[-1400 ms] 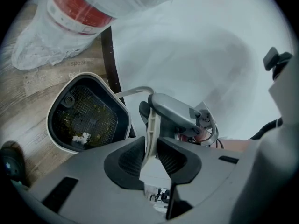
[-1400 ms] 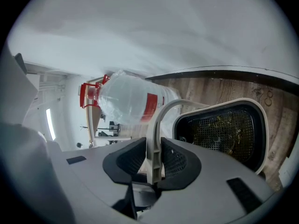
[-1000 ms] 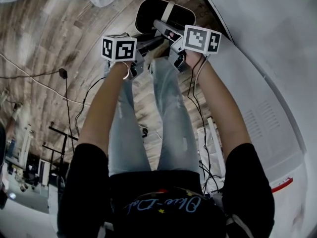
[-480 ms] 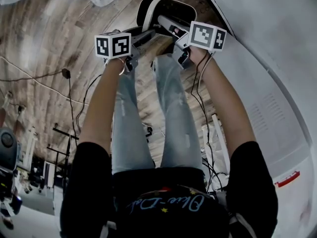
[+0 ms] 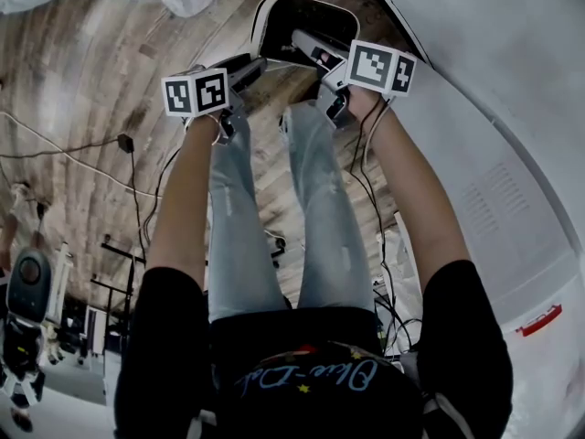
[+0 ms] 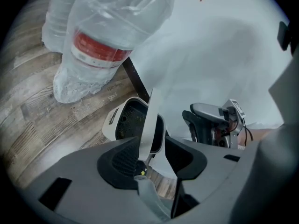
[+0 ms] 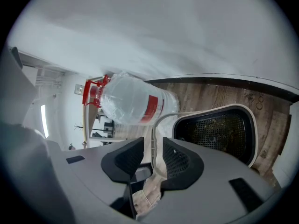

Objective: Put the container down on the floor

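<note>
Head and gripper views. A white oval plastic container (image 5: 294, 18) with black mesh interior appears to rest on the wood-plank floor (image 5: 110, 62) beside the white wall (image 5: 494, 62). Its thin white strap handle (image 6: 148, 120) is flanked by the left gripper (image 6: 154, 156), whose jaws have just been opened wide. The right gripper (image 7: 153, 160) jaws, just narrowed, are held apart around it, unpinched.

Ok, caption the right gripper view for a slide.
Right gripper, jaws just narrowed yet open, straddles the white mesh-lined container's thin handle.
</note>
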Demonstrator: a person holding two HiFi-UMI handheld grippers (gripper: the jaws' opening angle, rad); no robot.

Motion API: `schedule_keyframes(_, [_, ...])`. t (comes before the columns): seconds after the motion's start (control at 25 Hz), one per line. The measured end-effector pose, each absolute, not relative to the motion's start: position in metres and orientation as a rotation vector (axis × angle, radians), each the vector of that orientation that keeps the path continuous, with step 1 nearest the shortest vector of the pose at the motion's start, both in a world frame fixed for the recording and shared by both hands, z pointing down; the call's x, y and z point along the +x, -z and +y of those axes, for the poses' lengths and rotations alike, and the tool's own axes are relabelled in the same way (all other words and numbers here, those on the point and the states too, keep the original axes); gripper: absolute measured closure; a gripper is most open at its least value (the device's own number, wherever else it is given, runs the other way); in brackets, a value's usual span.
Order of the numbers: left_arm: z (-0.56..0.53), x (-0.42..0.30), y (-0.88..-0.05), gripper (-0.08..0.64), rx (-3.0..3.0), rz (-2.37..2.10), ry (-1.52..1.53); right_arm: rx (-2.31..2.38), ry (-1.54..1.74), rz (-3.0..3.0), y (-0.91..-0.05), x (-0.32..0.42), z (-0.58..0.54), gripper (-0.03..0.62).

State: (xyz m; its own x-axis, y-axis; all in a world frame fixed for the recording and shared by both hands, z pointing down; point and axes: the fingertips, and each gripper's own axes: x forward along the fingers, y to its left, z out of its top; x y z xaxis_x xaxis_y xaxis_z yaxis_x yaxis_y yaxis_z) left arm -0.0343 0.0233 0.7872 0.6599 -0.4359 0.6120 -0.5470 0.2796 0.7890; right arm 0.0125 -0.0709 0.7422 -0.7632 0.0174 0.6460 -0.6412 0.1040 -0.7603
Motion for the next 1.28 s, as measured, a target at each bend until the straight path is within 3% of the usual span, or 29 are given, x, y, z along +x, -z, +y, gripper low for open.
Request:
schedule_keyframes(0.52, [0.037, -0.036, -0.774, 0.410, 1.376, -0.904, -0.149, 0.718, -1.676, -1.873, -0.736, 0.027, -0.071, 0.517])
schedule_keyframes(0.92, [0.011, -0.043, -0.735, 0.535, 1.458, -0.972, -0.005, 0.754, -1.706, -1.898, -0.715, 0.028, -0.070, 0.576])
schedule_keyframes(1.28, [-0.012, -0.043, -0.682, 0.555, 1.583, -0.961, 0.043, 0.769, -1.669, -1.988, -0.677, 0.027, -0.070, 0.592])
